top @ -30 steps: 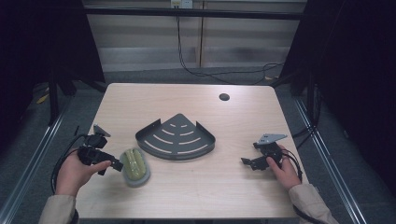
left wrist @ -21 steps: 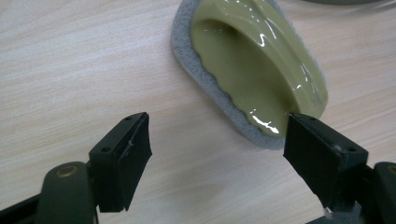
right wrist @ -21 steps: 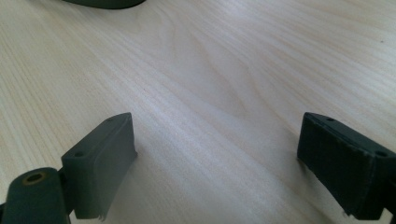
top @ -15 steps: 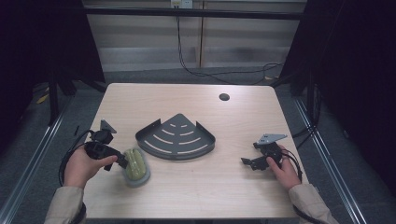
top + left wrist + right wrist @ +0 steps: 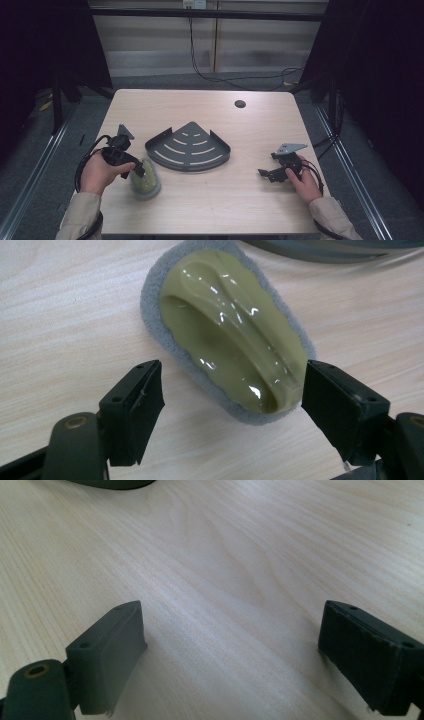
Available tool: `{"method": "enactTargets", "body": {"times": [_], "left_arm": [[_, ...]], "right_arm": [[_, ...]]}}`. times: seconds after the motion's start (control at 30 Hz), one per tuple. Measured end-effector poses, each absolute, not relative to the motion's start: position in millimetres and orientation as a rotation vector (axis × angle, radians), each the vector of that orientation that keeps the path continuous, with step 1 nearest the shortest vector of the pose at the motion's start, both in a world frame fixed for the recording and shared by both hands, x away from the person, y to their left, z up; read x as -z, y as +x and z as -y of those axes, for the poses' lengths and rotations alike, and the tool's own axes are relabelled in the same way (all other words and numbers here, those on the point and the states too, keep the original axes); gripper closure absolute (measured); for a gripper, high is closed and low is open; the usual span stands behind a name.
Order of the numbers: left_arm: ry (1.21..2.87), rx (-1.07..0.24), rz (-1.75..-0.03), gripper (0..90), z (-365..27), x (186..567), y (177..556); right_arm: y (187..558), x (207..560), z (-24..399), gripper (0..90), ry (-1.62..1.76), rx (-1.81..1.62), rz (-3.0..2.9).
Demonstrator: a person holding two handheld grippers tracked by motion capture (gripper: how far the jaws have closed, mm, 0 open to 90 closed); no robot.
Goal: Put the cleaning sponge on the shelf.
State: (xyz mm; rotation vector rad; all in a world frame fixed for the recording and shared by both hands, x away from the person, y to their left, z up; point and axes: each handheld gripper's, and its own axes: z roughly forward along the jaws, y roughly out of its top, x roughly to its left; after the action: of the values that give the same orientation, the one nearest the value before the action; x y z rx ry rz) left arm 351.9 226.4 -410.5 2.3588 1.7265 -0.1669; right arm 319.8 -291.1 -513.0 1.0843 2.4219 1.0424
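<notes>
The left gripper [image 5: 230,405] is held wide open, empty, astride the olive-green, grey-based oval sponge [image 5: 227,330] near the wooden table's [image 5: 210,210] left edge; its glossy top could be squeezed out sideways; the right gripper [image 5: 230,650] is open, empty.

1. In your left gripper view, the dark shelf tray [image 5: 340,244] is cut off by the top edge; you see just its rim.
2. In your high view, the left gripper [image 5: 135,170] covers the near end of the sponge [image 5: 146,181].
3. In your right gripper view, the tray shows as a dark sliver at the top edge.
4. The small dark round mark [image 5: 240,104] on the bench [image 5: 260,200] is too small to identify.
</notes>
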Motion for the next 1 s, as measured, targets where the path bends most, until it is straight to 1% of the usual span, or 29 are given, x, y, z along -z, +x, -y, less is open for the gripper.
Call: {"method": "enactTargets", "body": {"times": [0.33, 0.37, 0.57, 0.67, 0.7, 0.77, 0.97, 1.0], "left_arm": [[2.347, 0.143, -1.758, 25.0, -218.6, 413.4, 355.8], [2.344, 0.156, -1.757, 25.1, -218.5, 413.9, 356.4], [2.332, 0.167, -1.783, 26.6, -213.1, 420.3, 357.6], [2.333, 0.164, -1.793, 29.1, -211.9, 424.0, 358.6], [2.321, 0.162, -1.8, 31.7, -211.6, 425.0, 358.7], [2.32, 0.158, -1.794, 33.1, -211.0, 425.7, 358.4], [2.328, 0.193, -1.809, 56.2, -211.9, 423.9, 356.7], [2.329, 0.199, -1.815, 57.4, -212.1, 423.9, 356.1]], "right_arm": [[319.8, 513.0, 291.1, 10.9, 1.086, -1.042, -2.422], [319.9, 513.1, 291.1, 10.9, 1.083, -1.044, -2.422], [320.0, 513.1, 291.2, 10.9, 1.082, -1.044, -2.422], [319.8, 513.0, 291.2, 10.9, 1.086, -1.043, -2.422], [319.8, 513.0, 291.1, 10.9, 1.086, -1.043, -2.422], [319.9, 513.0, 291.2, 10.9, 1.084, -1.044, -2.422], [319.8, 513.0, 291.2, 10.9, 1.086, -1.044, -2.422], [319.8, 513.0, 291.2, 10.9, 1.086, -1.044, -2.422]]}}
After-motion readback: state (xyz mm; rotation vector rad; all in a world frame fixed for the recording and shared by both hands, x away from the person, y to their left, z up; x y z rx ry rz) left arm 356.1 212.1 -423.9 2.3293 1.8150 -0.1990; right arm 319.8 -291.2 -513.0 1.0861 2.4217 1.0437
